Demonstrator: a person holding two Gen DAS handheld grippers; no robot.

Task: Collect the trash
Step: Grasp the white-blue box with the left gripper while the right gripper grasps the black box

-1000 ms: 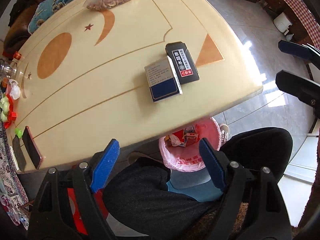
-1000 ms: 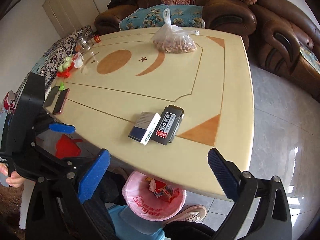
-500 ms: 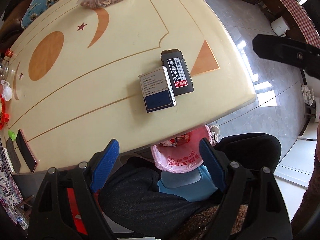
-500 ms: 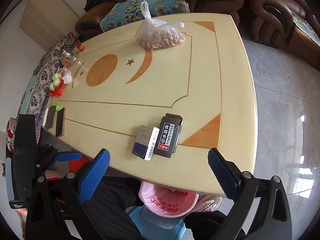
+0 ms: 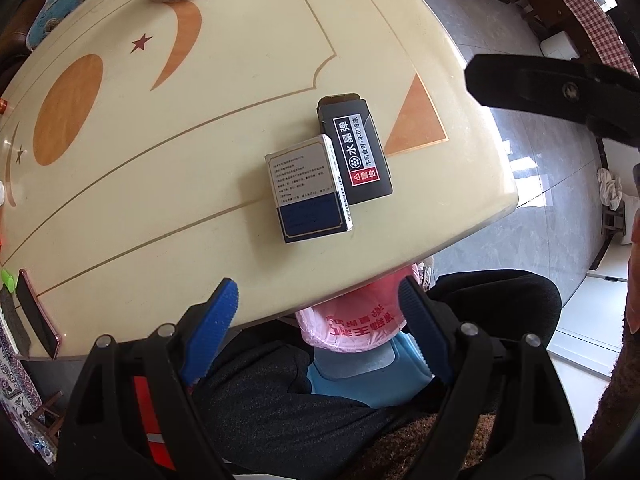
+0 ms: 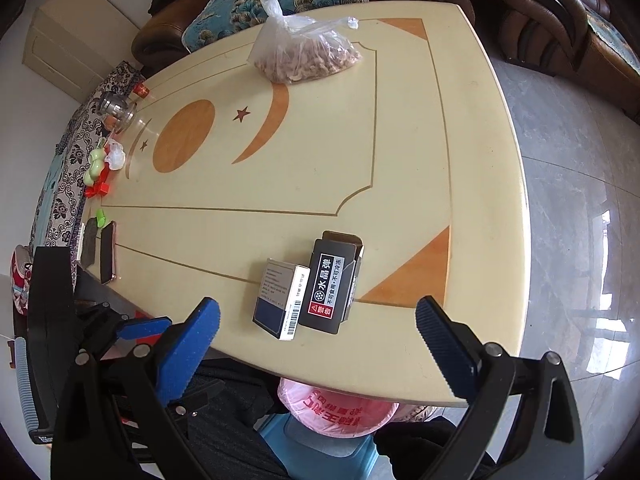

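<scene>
Two small boxes lie side by side near the front edge of the cream table [image 5: 160,208] [image 6: 400,168]: a white-and-blue box [image 5: 308,192] [image 6: 280,298] and a black box with a red warning label [image 5: 356,152] [image 6: 332,284]. Below the table edge stands a bin lined with a pink bag [image 5: 354,316] [image 6: 340,410]. My left gripper [image 5: 316,316] hangs open above the table edge and the bin, nothing between its blue pads. My right gripper [image 6: 316,344] is open too, just in front of the two boxes, nothing in it.
A plastic bag of nuts [image 6: 304,56] lies at the far end. A phone [image 6: 107,252], a glass jar [image 6: 116,106] and small red and green items [image 6: 96,172] line the left edge. A person's dark-clothed legs [image 5: 280,392] sit under the table; sofas [image 6: 560,20] stand behind.
Both grippers have come forward and lower over the table, so the two boxes look larger and nearer. The table edge now hides most of the bin. Both stay open.
</scene>
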